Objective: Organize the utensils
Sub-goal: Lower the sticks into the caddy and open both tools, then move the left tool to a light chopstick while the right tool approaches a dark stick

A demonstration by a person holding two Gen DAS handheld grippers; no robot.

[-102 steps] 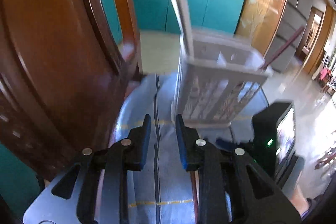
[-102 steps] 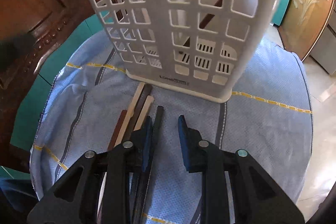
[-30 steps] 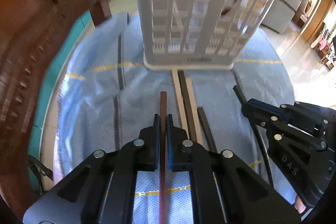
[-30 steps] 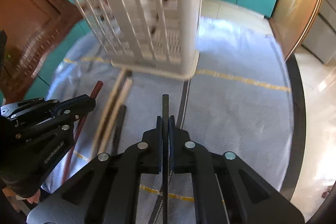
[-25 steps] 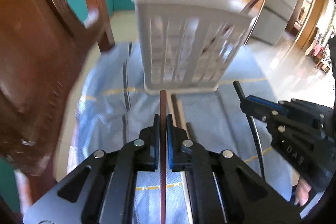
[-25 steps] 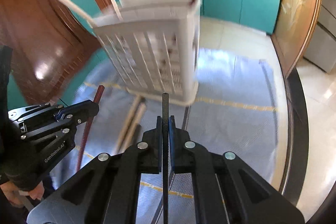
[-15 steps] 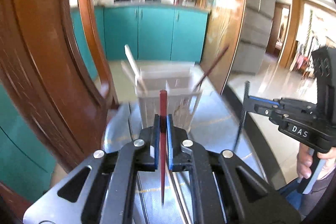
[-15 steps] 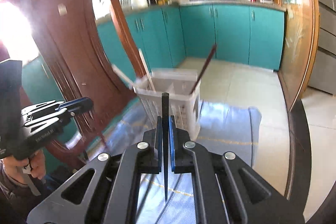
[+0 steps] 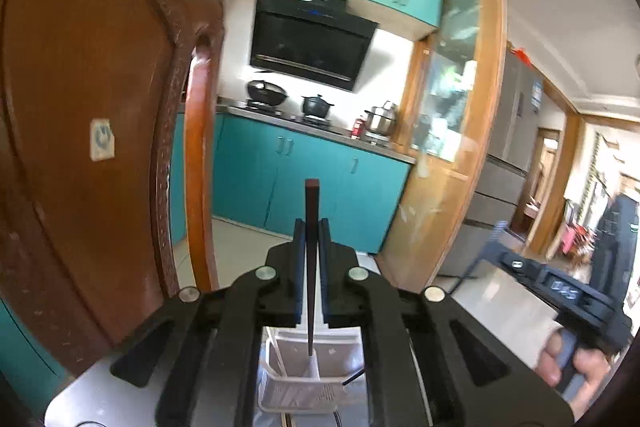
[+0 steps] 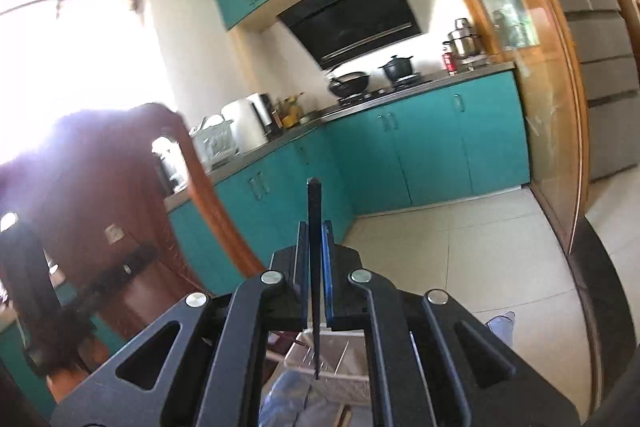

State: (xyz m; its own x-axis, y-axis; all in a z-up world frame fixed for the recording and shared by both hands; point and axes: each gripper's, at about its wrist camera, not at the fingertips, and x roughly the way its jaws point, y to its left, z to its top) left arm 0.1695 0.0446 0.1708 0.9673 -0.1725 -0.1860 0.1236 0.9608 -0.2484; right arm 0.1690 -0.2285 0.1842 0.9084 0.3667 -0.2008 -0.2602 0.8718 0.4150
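My left gripper (image 9: pixel 311 227) is shut on a reddish-brown chopstick (image 9: pixel 311 203) that stands upright, its lower tip over the white utensil basket (image 9: pixel 296 387) seen between the gripper arms. My right gripper (image 10: pixel 315 229) is shut on a black chopstick (image 10: pixel 314 211), also upright, its lower tip above the white basket (image 10: pixel 340 359). Both grippers are raised high and level with the kitchen. The right gripper also shows in the left wrist view (image 9: pixel 496 227), blurred, held by a hand.
A carved wooden chair back (image 9: pixel 80 131) stands close on the left. Teal cabinets (image 9: pixel 304 183), a stove with pots and a range hood are behind. The blue cloth (image 10: pixel 288 399) on the table lies below the basket. A glass door (image 10: pixel 540 99) is at the right.
Both grippers have risen from the table with their chopsticks and tilted up, so the sticks stand vertical over the basket. The basket has dropped from mid-view to the bottom.
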